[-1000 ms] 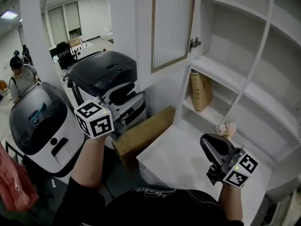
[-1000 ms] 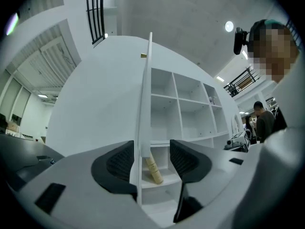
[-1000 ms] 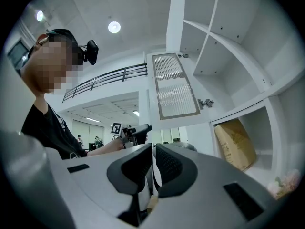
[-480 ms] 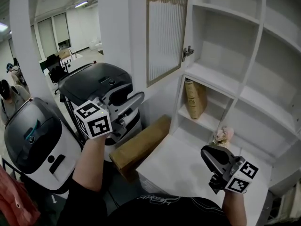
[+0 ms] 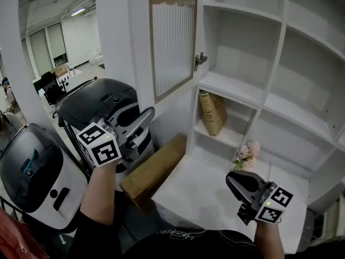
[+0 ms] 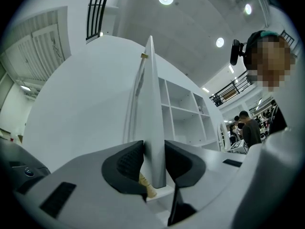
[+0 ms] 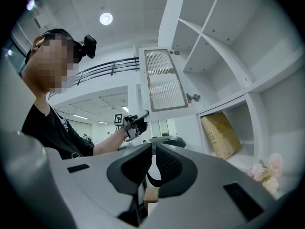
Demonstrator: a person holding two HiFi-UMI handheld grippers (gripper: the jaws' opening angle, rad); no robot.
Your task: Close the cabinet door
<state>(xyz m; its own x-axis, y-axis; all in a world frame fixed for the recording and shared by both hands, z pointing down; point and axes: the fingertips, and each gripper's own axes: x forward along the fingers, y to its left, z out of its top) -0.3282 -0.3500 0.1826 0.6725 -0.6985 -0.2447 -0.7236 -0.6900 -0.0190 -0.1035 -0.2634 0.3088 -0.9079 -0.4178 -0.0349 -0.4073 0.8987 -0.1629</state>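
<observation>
While the left gripper (image 5: 142, 122) is closing its jaws on the free edge of the cabinet door (image 5: 172, 36) near its lower corner, the pads are pressing both faces of the panel. The door, with its ribbed pane, is standing swung wide out from the white shelving (image 5: 242, 93), which is holding a brown paper bag (image 5: 212, 112). The right gripper (image 5: 235, 179) is hovering over the white counter (image 5: 199, 193) near pink flowers (image 5: 247, 152), its jaws nearly together and gripping nothing.

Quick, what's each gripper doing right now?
Left gripper: closing on the edge of the cabinet door, pads against it.
Right gripper: shut, holding nothing.
</observation>
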